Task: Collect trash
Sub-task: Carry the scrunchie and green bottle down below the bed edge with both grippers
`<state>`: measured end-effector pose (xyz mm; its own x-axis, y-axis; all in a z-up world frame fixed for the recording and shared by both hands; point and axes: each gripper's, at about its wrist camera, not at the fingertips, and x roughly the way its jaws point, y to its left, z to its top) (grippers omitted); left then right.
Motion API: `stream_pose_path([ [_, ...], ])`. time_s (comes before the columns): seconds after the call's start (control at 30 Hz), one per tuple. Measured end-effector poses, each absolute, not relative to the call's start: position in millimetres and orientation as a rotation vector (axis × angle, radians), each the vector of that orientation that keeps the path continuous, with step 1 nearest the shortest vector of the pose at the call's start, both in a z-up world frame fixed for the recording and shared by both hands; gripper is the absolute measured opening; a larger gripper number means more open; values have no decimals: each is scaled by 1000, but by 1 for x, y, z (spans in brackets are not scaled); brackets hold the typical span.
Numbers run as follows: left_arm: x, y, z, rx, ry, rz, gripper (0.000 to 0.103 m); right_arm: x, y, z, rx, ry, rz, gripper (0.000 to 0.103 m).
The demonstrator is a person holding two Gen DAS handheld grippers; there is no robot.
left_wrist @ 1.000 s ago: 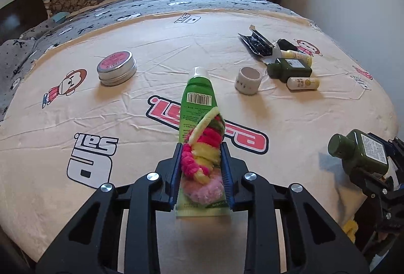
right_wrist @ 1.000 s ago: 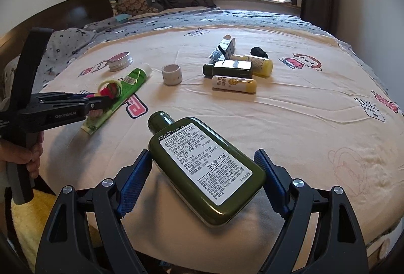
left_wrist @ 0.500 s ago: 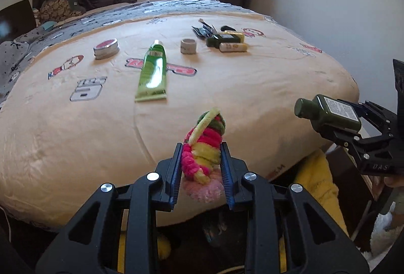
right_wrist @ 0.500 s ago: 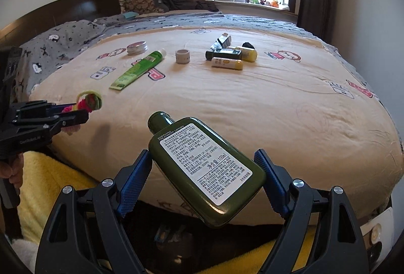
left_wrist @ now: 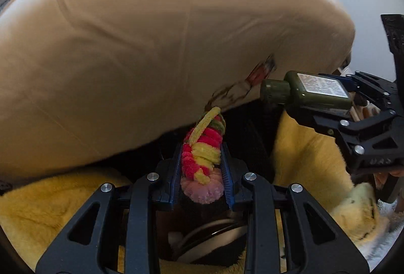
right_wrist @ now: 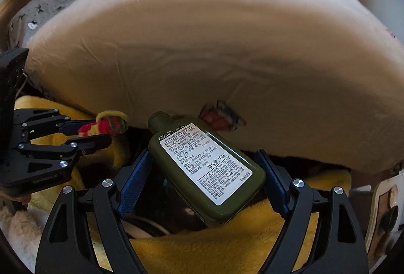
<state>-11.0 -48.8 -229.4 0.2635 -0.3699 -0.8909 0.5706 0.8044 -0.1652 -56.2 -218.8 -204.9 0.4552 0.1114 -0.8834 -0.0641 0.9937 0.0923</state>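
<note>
**Carrying two pieces of trash down past the bed edge**

While clamped tight on a fuzzy multicoloured hair tie (left_wrist: 202, 155), left gripper (left_wrist: 202, 167) angled down off the near edge of the bed (left_wrist: 151, 46). Right gripper (right_wrist: 202, 173) clamped wide across a green lotion bottle (right_wrist: 204, 170). Step in hand, by judgement: transport to a bin. Dark opening with a pale rim (left_wrist: 212, 243) below, possibly that bin. Next: centre over it, then release.

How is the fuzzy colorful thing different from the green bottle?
The fuzzy bundle is soft, striped pink, yellow and green; the green bottle is hard, dark, with a white printed label. The bundle sits squeezed between narrow-set fingers; the bottle spans wide-set fingers. Both are held off the bed.
</note>
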Motion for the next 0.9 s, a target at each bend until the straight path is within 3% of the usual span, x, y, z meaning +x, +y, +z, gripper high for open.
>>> stream_pose_path([
  [0.37,-5,-75,-311,262,1337,-664,30,-30,-235,-294,211,1277,76,83],
  [0.6,3,-73,-334,254,1386,-645,31,-24,-236,-307,199,1309,62,84],
  [0.67,4,-71,-334,250,1381,-643,35,-27,-233,-302,191,1290,52,85],
  [0.73,7,-72,-330,256,1351,-636,50,-28,-235,-295,183,1266,34,90],
  [0.9,4,-65,-301,283,1231,-606,70,-31,-250,-262,186,1182,11,91],
])
